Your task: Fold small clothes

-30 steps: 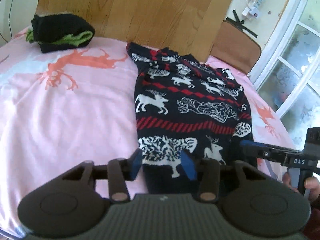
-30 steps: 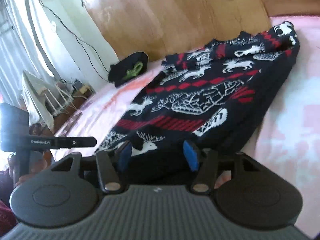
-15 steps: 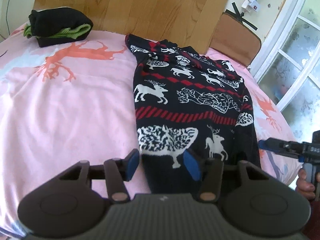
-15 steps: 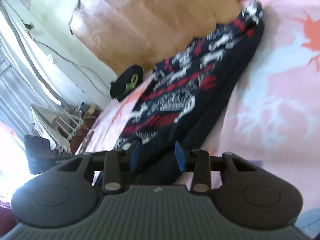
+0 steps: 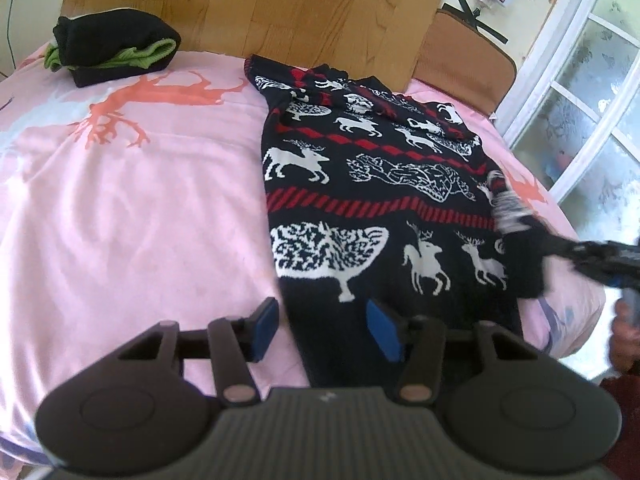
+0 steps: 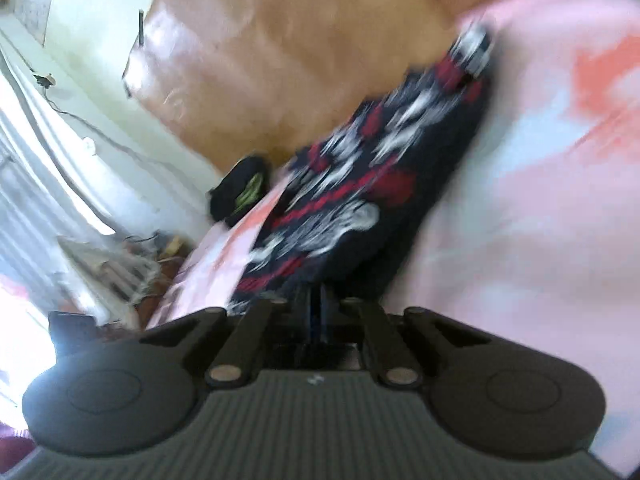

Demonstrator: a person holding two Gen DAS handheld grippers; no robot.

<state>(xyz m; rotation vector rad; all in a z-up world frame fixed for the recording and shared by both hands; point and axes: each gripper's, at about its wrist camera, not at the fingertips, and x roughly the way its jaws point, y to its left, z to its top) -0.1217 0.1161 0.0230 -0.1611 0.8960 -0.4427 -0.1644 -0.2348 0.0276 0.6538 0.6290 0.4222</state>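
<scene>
A pink bedspread point(image 5: 140, 216) printed with orange deer covers the bed, backed by a wooden headboard point(image 5: 248, 4), with a white-framed window point(image 5: 592, 92) to one side. A folded black and green garment point(image 5: 112, 50) sits near the headboard, well apart from the navy reindeer sweater point(image 5: 372, 184), which lies flat along the bed. The left gripper point(image 5: 324, 330) hovers with fingers apart over the sweater's near hem, while the right gripper point(image 6: 316, 308) is clamped on the sweater's dark side edge, lifting it in a blurred fold.
</scene>
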